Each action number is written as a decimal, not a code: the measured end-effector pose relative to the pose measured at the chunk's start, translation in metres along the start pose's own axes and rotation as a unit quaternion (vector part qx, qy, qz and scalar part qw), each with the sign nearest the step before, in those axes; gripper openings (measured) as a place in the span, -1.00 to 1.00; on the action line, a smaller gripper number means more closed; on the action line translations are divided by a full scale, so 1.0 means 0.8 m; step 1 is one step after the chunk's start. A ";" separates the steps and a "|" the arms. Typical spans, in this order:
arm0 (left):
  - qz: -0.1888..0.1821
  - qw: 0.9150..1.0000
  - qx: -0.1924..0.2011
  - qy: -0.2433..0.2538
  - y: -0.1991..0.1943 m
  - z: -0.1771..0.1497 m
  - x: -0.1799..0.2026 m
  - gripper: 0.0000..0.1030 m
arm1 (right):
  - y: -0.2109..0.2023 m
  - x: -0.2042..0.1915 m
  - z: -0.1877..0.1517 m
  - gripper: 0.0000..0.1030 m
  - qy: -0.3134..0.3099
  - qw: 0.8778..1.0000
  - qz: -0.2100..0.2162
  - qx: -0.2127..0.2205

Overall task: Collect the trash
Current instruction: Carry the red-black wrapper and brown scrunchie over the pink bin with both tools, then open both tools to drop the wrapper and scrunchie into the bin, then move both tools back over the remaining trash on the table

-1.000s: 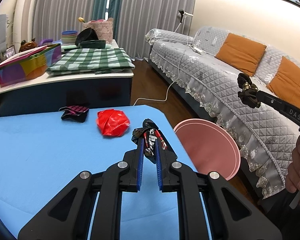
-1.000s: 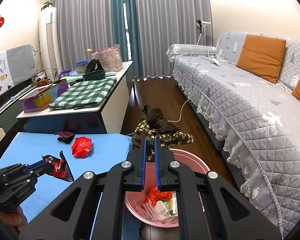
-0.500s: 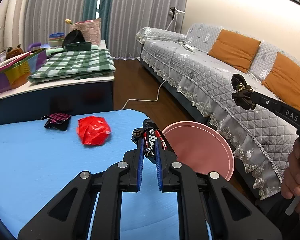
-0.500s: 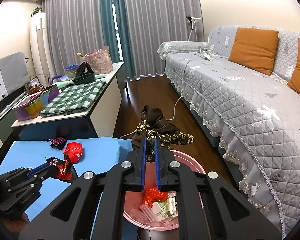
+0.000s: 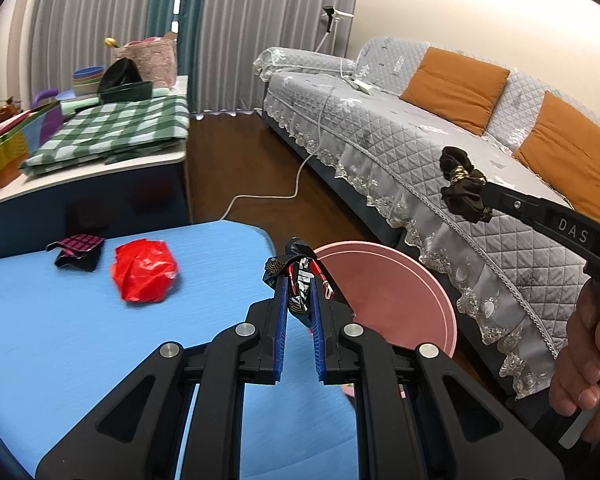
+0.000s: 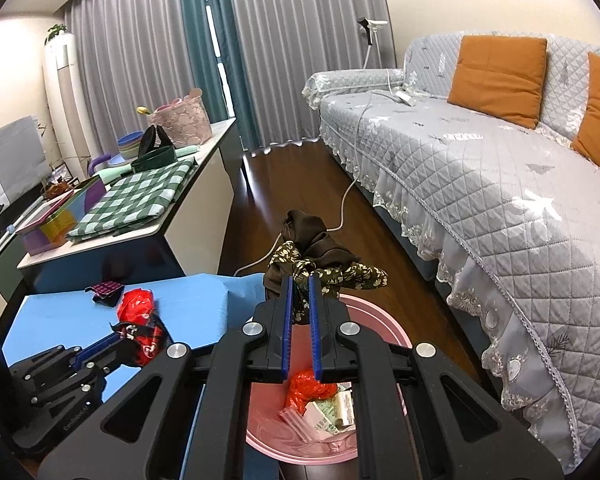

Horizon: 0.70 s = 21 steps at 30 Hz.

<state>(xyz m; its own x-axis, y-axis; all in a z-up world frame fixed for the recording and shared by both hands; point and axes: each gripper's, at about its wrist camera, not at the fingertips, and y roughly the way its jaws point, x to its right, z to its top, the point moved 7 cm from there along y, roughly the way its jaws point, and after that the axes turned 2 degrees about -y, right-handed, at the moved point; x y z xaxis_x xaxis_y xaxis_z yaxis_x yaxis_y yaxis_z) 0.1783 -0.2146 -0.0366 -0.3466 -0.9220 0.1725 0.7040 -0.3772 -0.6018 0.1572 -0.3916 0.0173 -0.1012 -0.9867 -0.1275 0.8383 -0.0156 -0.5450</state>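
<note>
Far left there's a long side counter (image 5: 100, 172) with a folded green checked cloth (image 5: 112, 132), a stack of bowls and a pink lace basket on it. In front of that sits the blue worktop (image 5: 60, 320), and two bits of trash are lying loose on it: a small black and pink checked wrapper (image 5: 78, 250) near the back edge, and just to its right a crumpled red plastic wrapper (image 5: 144, 270), the two close but not touching.

Next over, the left hand-held gripper (image 5: 299, 300) is clamped on a dark wrapper with red and white print (image 5: 296, 276), held up in the air above the worktop's right edge (the blue pads pinch it, so the jaws are nearly together).

Right of the worktop, down on the wood floor, is the pink bin (image 6: 380, 320). From the right wrist view you can see inside it: a red wrapper and some pale packets at the bottom.

The right hand-held gripper (image 6: 299, 300) is squeezed onto a bunched brown cloth with a floral patterned part (image 6: 320, 256), and it hangs right over the bin's opening. In the left wrist view the same cloth shows at the tip of that gripper, with the person's hand (image 5: 584, 360) on the handle.

Far right is a grey quilted sofa (image 6: 480, 168) with orange cushions.
</note>
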 end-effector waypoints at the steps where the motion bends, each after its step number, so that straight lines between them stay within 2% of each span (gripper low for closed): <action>1: -0.002 1.000 0.000 0.001 0.002 0.001 0.003 -0.78 | 0.003 0.002 -0.001 -0.84 0.003 1.000 -0.002 -0.003; 15: -0.024 0.999 -0.018 0.015 0.042 -0.003 0.045 -0.78 | 0.020 0.015 -0.008 -0.82 0.009 1.000 -0.012 -0.017; 16: -0.024 0.999 -0.021 0.014 0.045 -0.003 0.046 -0.76 | 0.021 0.016 -0.008 -0.73 0.009 1.000 -0.013 -0.018; 18: -0.022 0.999 -0.033 0.012 0.052 -0.006 0.045 -0.66 | 0.023 0.018 -0.008 -0.71 0.010 1.000 -0.019 -0.018; 19: -0.023 0.999 -0.038 0.009 0.054 -0.009 0.045 -0.54 | 0.024 0.019 -0.009 -0.53 0.010 1.000 -0.019 -0.019; 20: -0.023 0.999 -0.040 0.005 0.054 -0.012 0.043 -0.51 | 0.025 0.019 -0.009 -0.32 0.011 1.000 -0.020 -0.020; 21: -0.023 0.999 -0.041 0.003 0.054 -0.013 0.041 -0.51 | 0.025 0.019 -0.009 -0.24 0.010 1.000 -0.022 -0.020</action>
<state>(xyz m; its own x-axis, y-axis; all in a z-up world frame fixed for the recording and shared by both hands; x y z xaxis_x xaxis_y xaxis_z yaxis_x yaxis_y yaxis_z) 0.1905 -0.2601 -0.0650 -0.3814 -0.9033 0.1965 0.6347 -0.4104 -0.6548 0.1684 -0.4054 -0.0014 -0.1485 -0.9817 -0.1194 0.8113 -0.0518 -0.5824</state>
